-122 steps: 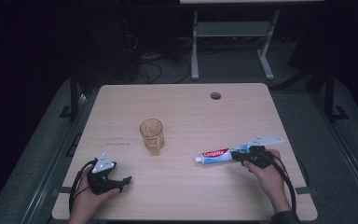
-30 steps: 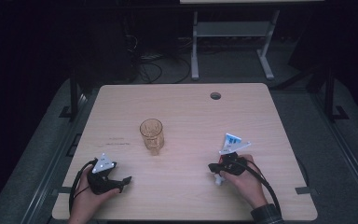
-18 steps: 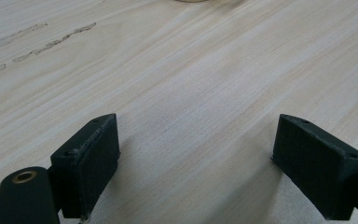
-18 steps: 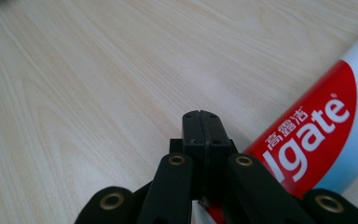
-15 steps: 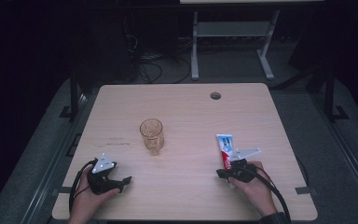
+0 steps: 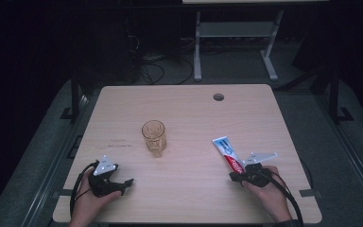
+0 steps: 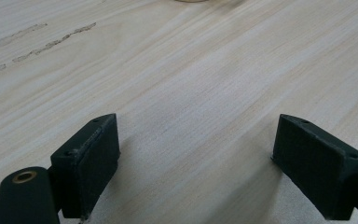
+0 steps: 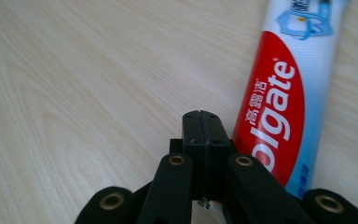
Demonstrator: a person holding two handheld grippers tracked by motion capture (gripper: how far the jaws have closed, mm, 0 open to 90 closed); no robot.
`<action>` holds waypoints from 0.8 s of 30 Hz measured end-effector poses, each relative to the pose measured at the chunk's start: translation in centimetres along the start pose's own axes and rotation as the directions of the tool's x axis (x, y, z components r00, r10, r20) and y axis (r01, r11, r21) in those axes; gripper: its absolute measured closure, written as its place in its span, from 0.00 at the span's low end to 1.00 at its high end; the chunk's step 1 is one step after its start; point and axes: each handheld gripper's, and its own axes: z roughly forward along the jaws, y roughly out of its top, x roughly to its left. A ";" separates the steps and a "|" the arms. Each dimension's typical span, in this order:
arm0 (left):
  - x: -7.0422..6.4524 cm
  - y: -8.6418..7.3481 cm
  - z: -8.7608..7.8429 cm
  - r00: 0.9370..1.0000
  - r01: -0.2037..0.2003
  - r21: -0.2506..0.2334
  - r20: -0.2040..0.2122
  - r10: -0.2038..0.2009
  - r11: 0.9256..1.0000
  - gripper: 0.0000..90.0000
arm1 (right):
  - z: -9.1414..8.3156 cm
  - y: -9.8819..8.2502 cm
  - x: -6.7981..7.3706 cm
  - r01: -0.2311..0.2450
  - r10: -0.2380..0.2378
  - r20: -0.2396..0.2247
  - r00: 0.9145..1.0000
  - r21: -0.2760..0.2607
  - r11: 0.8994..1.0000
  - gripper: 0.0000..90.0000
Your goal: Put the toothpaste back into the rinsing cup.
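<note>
Tube point(image 6: 228, 154) flat on table point(image 6: 189, 109), right of glass point(image 6: 154, 136), long axis slanting away and left. Right gripper point(image 6: 238, 176) clenched empty, touching tube's near end alongside. Left gripper point(image 6: 123, 183) released, resting well left of glass, far from tube.

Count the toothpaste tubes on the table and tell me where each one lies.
1. The toothpaste tube lies flat on the table's right side, beside the shut right gripper, right of the glass cup. No others are visible.
</note>
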 end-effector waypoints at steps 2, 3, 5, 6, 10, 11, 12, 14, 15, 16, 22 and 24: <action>0.0 0.0 0.0 1.000 0.000 0.000 0.000 0.000 1.000 0.15 | -0.2 -0.2 -0.3 -0.004 0.004 0.008 1.000 -0.006 1.000 1.00; 0.0 0.0 0.0 1.000 0.000 0.000 0.000 0.000 1.000 0.15 | -0.4 -0.3 -0.5 -0.010 0.010 0.010 1.000 -0.005 1.000 1.00; 0.0 0.0 0.0 1.000 0.000 0.000 0.000 0.000 1.000 0.15 | -0.7 -0.5 -0.8 -0.014 0.014 0.019 1.000 -0.010 1.000 1.00; 0.0 0.0 0.0 1.000 0.000 0.000 0.000 0.000 1.000 0.15 | -0.8 -0.6 -1.0 -0.017 0.018 0.022 1.000 -0.012 1.000 1.00; 0.0 0.0 0.0 1.000 0.000 0.000 0.000 0.000 1.000 0.15 | -1.3 -0.8 -1.6 -0.026 0.026 0.022 0.999 -0.023 0.999 1.00; 0.0 0.0 0.0 1.000 0.000 0.000 0.000 0.000 1.000 0.15 | -1.4 -0.8 -1.7 -0.026 0.027 0.017 1.000 -0.030 0.999 1.00; 0.0 0.0 0.0 1.000 0.000 0.000 0.000 0.000 1.000 0.15 | -1.6 -0.7 -1.7 -0.027 0.027 0.009 1.000 -0.040 0.999 1.00; 0.0 0.0 0.0 1.000 0.000 0.000 0.000 0.000 1.000 0.15 | -1.9 -0.5 -1.7 -0.018 0.018 -0.001 1.000 -0.059 0.998 1.00; 0.0 0.0 0.0 1.000 0.000 0.000 0.000 0.000 1.000 0.15 | -1.9 -0.5 -1.7 -0.018 0.018 -0.001 1.000 -0.059 0.998 1.00; 0.0 0.0 0.0 1.000 0.000 0.000 0.000 0.000 1.000 0.15 | -2.3 -0.1 -1.6 -0.010 0.010 -0.006 1.000 -0.072 0.997 1.00; 0.0 0.0 0.0 1.000 0.003 -0.003 0.000 -0.003 1.000 0.15 | -2.6 0.6 -1.8 0.001 -0.001 -0.006 1.000 -0.087 0.996 0.91; 0.0 0.0 0.0 1.000 0.003 -0.002 0.000 -0.003 1.000 0.15 | -2.6 1.2 -2.0 0.003 -0.003 0.003 1.000 -0.094 0.996 0.81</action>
